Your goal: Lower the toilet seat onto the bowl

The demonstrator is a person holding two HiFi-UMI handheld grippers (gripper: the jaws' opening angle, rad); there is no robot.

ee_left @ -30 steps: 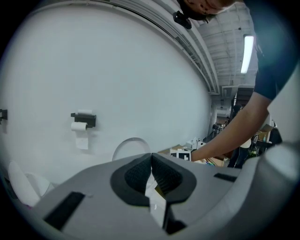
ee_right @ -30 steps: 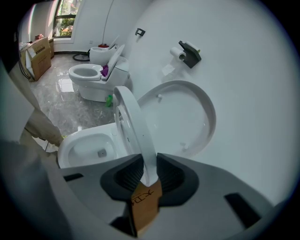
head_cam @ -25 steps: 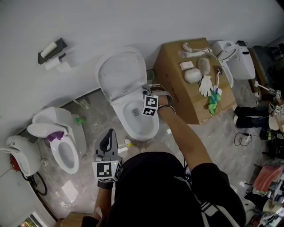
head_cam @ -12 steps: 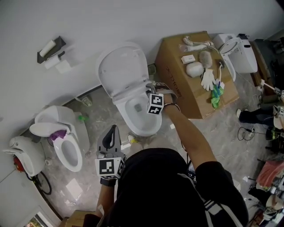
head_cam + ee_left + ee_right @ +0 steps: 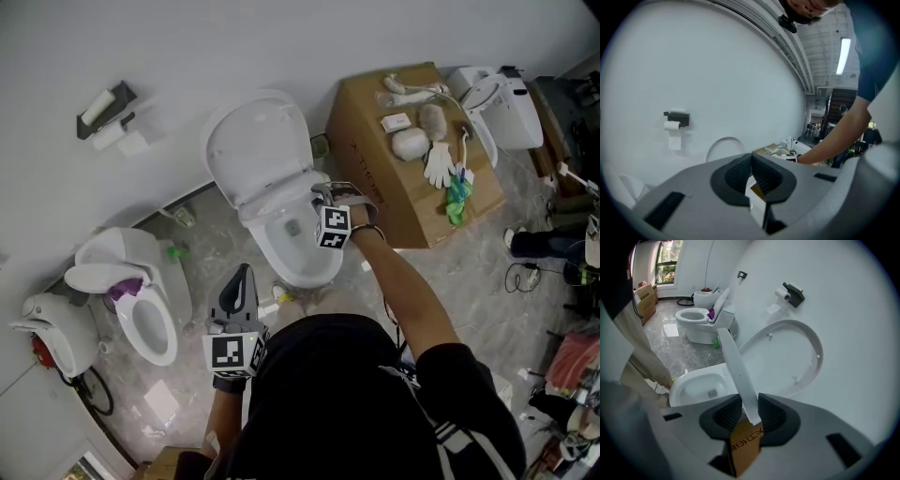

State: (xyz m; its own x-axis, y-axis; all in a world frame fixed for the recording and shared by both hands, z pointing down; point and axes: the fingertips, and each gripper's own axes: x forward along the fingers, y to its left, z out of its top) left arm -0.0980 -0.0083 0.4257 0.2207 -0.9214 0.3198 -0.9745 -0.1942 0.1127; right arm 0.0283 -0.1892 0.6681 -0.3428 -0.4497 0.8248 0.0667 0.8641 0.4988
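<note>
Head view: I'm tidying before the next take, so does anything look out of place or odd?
Yes. A purple item lies at the back of the bowl of the small toilet at the left, where nothing belongs, and a white glove and other loose bits litter the cardboard box. Nothing looks spilled or broken.
</note>
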